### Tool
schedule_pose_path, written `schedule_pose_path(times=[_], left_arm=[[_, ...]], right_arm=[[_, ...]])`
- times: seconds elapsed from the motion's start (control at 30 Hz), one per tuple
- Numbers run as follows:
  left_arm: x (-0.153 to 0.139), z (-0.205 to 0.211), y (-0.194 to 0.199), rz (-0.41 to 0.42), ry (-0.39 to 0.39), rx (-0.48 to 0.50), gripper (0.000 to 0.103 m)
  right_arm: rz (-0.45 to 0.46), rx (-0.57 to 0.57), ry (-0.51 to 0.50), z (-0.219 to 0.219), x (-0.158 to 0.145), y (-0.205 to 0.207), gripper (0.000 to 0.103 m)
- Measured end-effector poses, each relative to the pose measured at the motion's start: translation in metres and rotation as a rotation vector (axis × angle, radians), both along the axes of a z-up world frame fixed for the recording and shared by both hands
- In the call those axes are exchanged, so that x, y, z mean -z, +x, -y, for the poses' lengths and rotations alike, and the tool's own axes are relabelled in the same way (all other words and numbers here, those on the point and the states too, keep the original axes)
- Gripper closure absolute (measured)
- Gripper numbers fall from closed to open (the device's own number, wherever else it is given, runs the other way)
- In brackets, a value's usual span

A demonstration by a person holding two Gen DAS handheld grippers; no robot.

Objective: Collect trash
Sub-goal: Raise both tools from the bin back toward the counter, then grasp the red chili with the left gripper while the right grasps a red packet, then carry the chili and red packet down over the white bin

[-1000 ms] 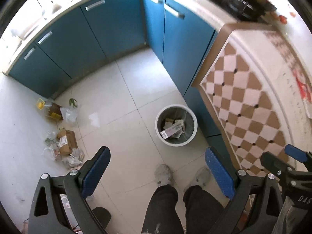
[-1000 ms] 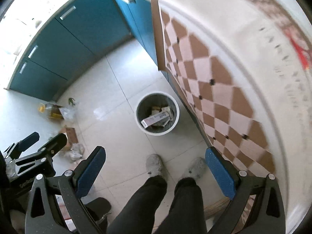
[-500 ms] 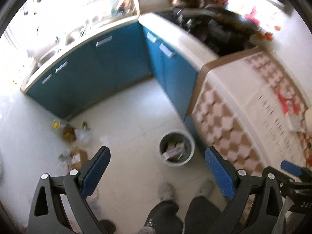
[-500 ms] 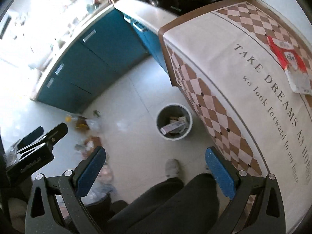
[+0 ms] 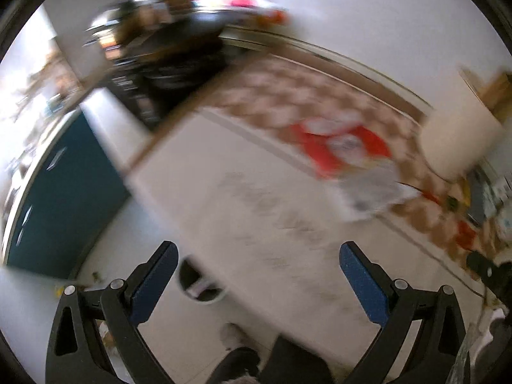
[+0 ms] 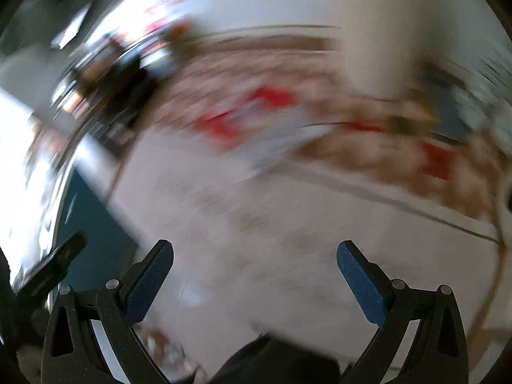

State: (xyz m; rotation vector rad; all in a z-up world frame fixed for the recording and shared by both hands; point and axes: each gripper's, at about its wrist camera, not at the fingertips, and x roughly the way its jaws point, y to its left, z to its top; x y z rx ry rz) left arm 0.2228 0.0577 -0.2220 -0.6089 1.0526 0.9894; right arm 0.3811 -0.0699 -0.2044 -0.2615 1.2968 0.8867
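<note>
Both tools are spread wide and grip nothing: the left tool (image 5: 257, 275) and the right tool (image 6: 254, 273) each show two black, rigid fingers faced with flat, blue, fine-textured pads (image 5: 361, 281), with only blurred background in the gap. Each view looks across a tabletop (image 5: 256, 198) covered by a smooth pale cloth bordered with a brown-and-cream diamond check; faint printed lettering on it is too blurred to read. A flat red-and-white wrapper (image 5: 344, 150), glossy and rectangular, lies on the checked border, well ahead of the left tool; the right wrist view shows it as a red and white smear (image 6: 256, 115). A round, grey-walled trash bin (image 5: 200, 283) stands on the pale tiled floor beside the tabletop's edge, partly hidden, near teal cabinet fronts (image 5: 60, 198). A cream cylindrical shape (image 5: 460, 140) stands beyond the wrapper.
</note>
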Motion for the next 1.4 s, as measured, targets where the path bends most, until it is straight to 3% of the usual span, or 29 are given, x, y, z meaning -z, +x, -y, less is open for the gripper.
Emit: schedule_pose_path(times=[0.13,0.2,0.27,0.4,0.47,0.5,0.53,0.57,0.7,0.8,1.0,1.13,1.4], left_arm=[[0.033,0.007,0.101,0.023,-0.160,0.131,0.001],[0.048,0.006,0.141,0.050,-0.243,0.156,0.006],[0.066,0.003,0.179,0.076,-0.330,0.152,0.023],[0.101,-0.009,0.234,0.107,-0.493,0.079,0.036],[0.111,-0.014,0.251,0.120,-0.532,0.042,0.039],[0.116,-0.016,0.259,0.120,-0.542,0.022,0.041],[0.119,-0.018,0.265,0.112,-0.545,0.010,0.044],[0.125,-0.020,0.272,0.087,-0.545,0.000,0.054],[0.135,-0.021,0.286,0.006,-0.504,-0.006,0.072],[0.132,-0.014,0.289,-0.026,-0.453,0.036,0.095],[0.119,-0.004,0.270,-0.060,-0.345,0.117,0.096],[0.094,0.004,0.240,-0.026,-0.287,0.166,0.096],[0.049,0.011,0.169,0.058,-0.267,0.198,0.096]], right_arm=[[0.026,0.261,-0.046,0.045,0.029,0.104,0.000],[0.012,0.367,-0.050,0.063,0.051,0.150,0.006],[-0.029,0.440,-0.046,0.070,0.079,0.186,0.027],[-0.082,0.500,-0.029,0.066,0.113,0.219,0.033],[-0.097,0.502,-0.009,0.061,0.128,0.226,0.042],[-0.060,0.511,0.003,0.059,0.127,0.226,0.046],[-0.041,0.509,0.008,0.059,0.126,0.227,0.063],[-0.049,0.509,0.003,0.056,0.130,0.229,0.078],[-0.047,0.537,0.021,0.060,0.135,0.234,0.086],[-0.037,0.518,0.015,0.060,0.134,0.233,0.088],[-0.043,0.498,0.029,0.065,0.131,0.228,0.093],[-0.033,0.462,0.038,0.075,0.122,0.218,0.094],[-0.038,0.358,0.066,0.091,0.097,0.181,0.095]])
